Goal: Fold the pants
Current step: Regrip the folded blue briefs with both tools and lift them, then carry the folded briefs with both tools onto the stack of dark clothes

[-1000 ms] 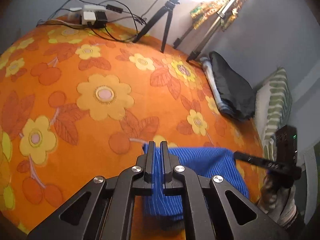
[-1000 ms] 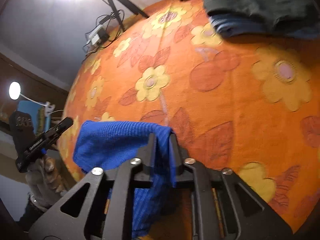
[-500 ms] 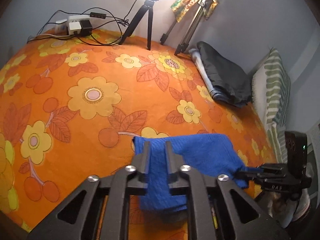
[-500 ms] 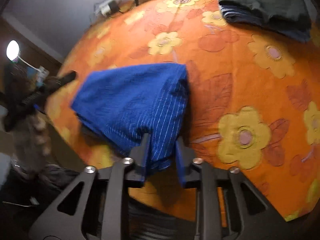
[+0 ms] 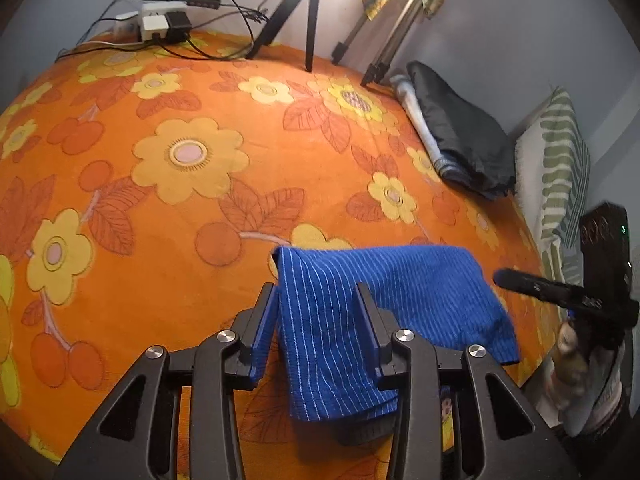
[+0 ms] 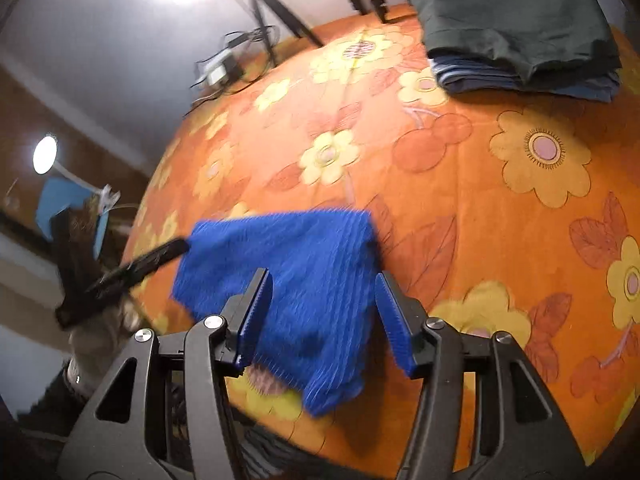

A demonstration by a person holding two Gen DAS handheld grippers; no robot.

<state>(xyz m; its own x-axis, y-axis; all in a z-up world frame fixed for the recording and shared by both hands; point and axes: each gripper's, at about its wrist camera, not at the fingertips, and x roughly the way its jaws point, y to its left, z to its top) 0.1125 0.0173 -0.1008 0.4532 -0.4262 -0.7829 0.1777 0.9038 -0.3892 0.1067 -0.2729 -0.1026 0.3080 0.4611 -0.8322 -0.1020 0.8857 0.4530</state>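
The blue pin-striped pants [image 5: 360,312] lie folded on the orange flowered bedspread [image 5: 180,184] near its front edge, one end hanging over the edge. My left gripper [image 5: 318,292] is open, its jaws on either side of the cloth's left part. My right gripper [image 6: 322,284] is open too, its jaws apart over the same pants [image 6: 296,280], which look blurred. The right gripper also shows in the left wrist view [image 5: 560,292] at the pants' right end. The left gripper shows in the right wrist view [image 6: 132,268] at the pants' left end.
A stack of folded dark clothes [image 5: 456,136] lies at the bed's far right; it also shows in the right wrist view [image 6: 516,28]. A striped pillow [image 5: 560,168] leans by the wall. Tripods [image 5: 300,12] and a power strip with cables [image 5: 160,24] stand at the far edge.
Both grippers were shut on the pants and carried them down onto the bedspread. Now both have opened and let go, and the pants lie on the bed.
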